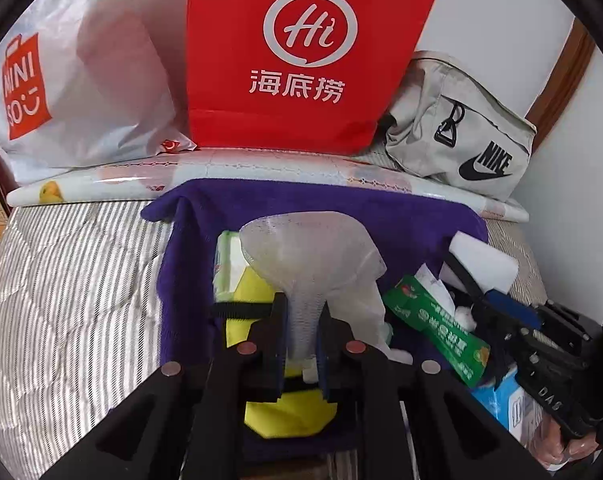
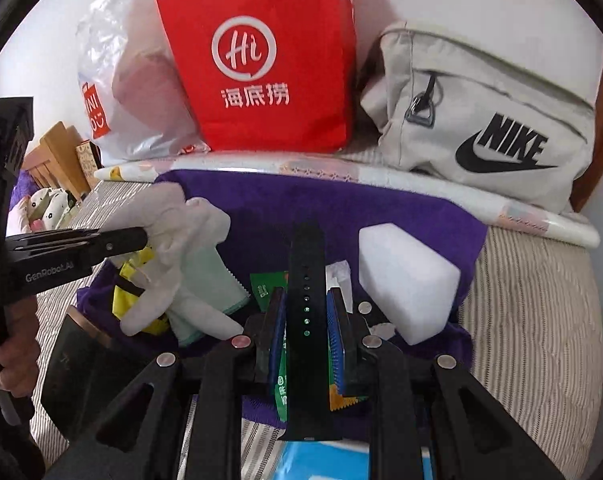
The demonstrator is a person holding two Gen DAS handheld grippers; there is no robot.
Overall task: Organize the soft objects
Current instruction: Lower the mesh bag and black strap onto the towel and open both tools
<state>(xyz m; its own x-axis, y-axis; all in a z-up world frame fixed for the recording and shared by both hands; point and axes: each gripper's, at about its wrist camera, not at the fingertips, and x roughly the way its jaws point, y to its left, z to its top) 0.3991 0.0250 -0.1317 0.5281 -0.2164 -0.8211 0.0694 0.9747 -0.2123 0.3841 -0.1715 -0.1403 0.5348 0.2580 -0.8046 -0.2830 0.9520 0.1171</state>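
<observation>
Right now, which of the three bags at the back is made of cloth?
The grey Nike bag on the right. The red bag looks like stiff paper, and the white bag on the left is crinkly plastic.

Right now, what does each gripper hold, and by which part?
Left gripper: a white glove, pinched at its narrow part. Right gripper: a black strap, around its holed middle.

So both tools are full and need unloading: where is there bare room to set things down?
Free: striped bedcover left of the purple towel, and purple strip below the rolled sheet. Crowded: towel's middle, around the sponge and green packet.
</observation>
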